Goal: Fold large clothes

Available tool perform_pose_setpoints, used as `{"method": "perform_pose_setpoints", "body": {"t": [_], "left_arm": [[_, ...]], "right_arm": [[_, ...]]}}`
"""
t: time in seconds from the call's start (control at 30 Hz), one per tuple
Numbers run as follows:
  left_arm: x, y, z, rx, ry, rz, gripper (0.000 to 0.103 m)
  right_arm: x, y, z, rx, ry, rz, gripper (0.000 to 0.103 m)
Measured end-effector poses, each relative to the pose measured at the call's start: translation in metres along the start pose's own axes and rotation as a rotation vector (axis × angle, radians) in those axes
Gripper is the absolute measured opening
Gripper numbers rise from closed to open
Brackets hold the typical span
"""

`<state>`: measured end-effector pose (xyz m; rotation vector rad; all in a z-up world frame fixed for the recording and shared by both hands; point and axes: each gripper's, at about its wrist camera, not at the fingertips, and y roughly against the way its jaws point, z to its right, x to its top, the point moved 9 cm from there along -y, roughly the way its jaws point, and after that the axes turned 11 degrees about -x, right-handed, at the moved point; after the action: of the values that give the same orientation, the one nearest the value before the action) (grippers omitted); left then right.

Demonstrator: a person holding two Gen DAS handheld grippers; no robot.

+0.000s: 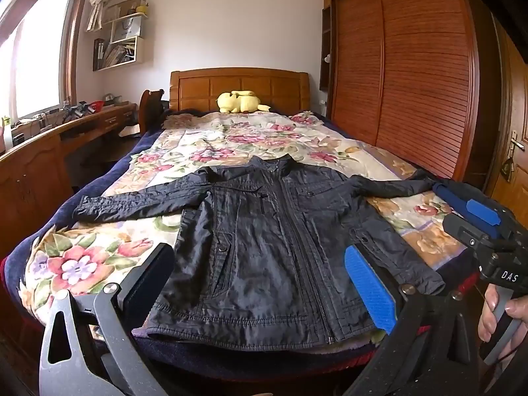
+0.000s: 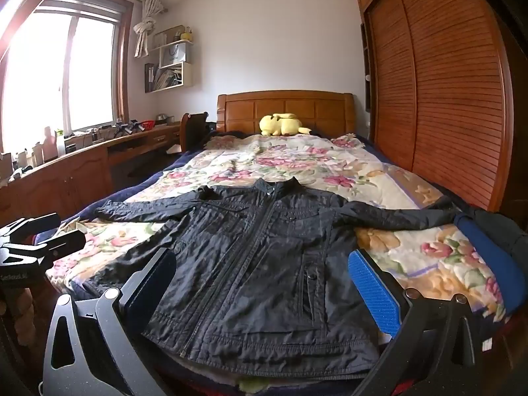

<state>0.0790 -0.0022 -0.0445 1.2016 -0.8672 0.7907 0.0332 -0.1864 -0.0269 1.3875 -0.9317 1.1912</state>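
The bed [image 1: 99, 181] has a wooden headboard [image 1: 239, 87] at its far end and a dark blue cover that shows along its left edge and foot. Over this cover lies a cream floral blanket [image 1: 231, 135], spread across most of the bed. A yellow plush toy [image 1: 239, 101] rests at the head end, just in front of the headboard, near the middle. A dark jacket [image 1: 260, 247] lies flat on the blanket at the foot end, front up and zipped, collar toward the headboard. Its sleeves stretch out toward the left and right edges of the bed, and its hem reaches the foot edge.
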Motion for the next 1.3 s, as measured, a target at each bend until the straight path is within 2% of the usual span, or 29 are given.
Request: {"method": "perform_pose_setpoints", "body": {"t": [1.3], "left_arm": [[0.0097, 0.0073, -0.0016, 0.005, 0.006, 0.016, 0.103]], "right_arm": [[-0.0019, 0.0025, -0.0022, 0.008, -0.006, 0.003, 0.103]]}}
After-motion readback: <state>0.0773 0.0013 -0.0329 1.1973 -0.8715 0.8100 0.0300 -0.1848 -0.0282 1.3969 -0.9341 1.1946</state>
